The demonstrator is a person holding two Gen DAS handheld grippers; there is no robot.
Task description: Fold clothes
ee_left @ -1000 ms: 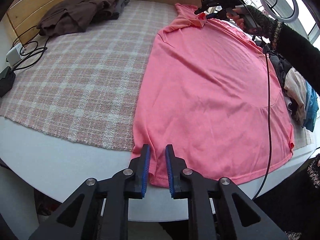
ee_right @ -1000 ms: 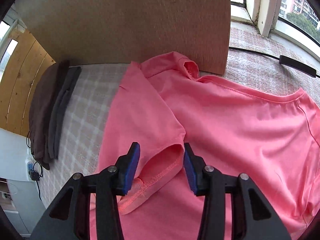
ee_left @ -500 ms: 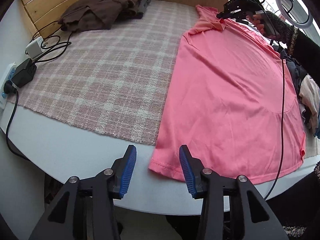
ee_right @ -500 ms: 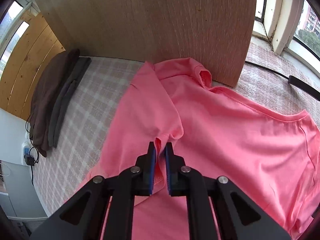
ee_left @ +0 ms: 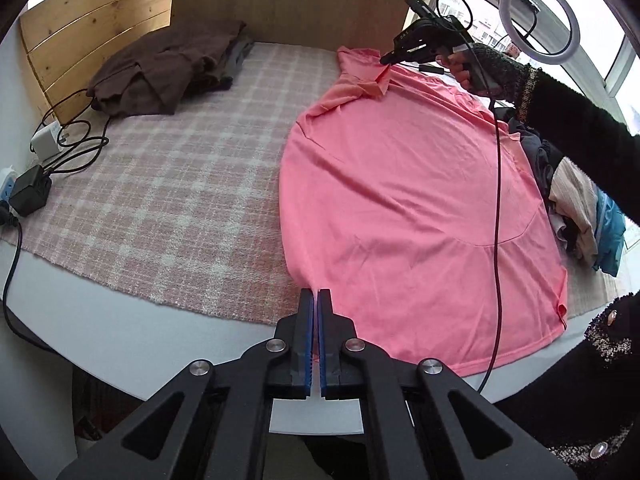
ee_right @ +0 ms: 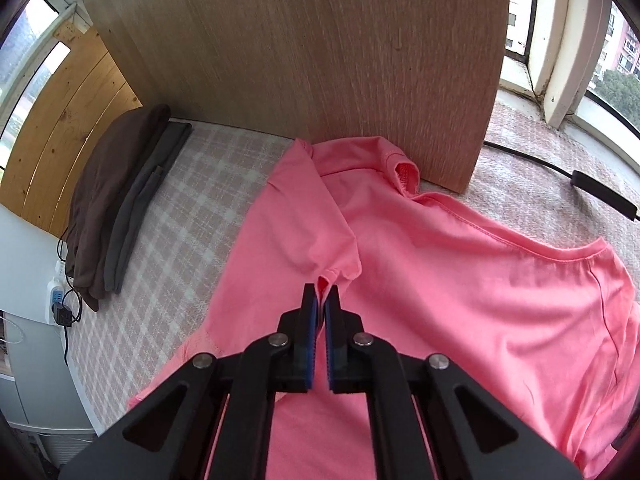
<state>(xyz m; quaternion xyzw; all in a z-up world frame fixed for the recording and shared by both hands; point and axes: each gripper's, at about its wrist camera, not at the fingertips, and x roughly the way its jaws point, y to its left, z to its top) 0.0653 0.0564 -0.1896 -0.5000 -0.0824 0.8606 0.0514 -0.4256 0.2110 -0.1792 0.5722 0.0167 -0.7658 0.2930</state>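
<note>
The left gripper (ee_left: 319, 294) is angled steeply downward, jaws clamped together. The right gripper (ee_right: 321, 294) is likewise pitched down and closed, gripped by a sleeved hand (ee_left: 468, 66).

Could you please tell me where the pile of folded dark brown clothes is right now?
The pile of folded dark brown clothes lies at the far left of the pink plaid blanket, against the wooden slat panel, well left of the pink T-shirt.
</note>
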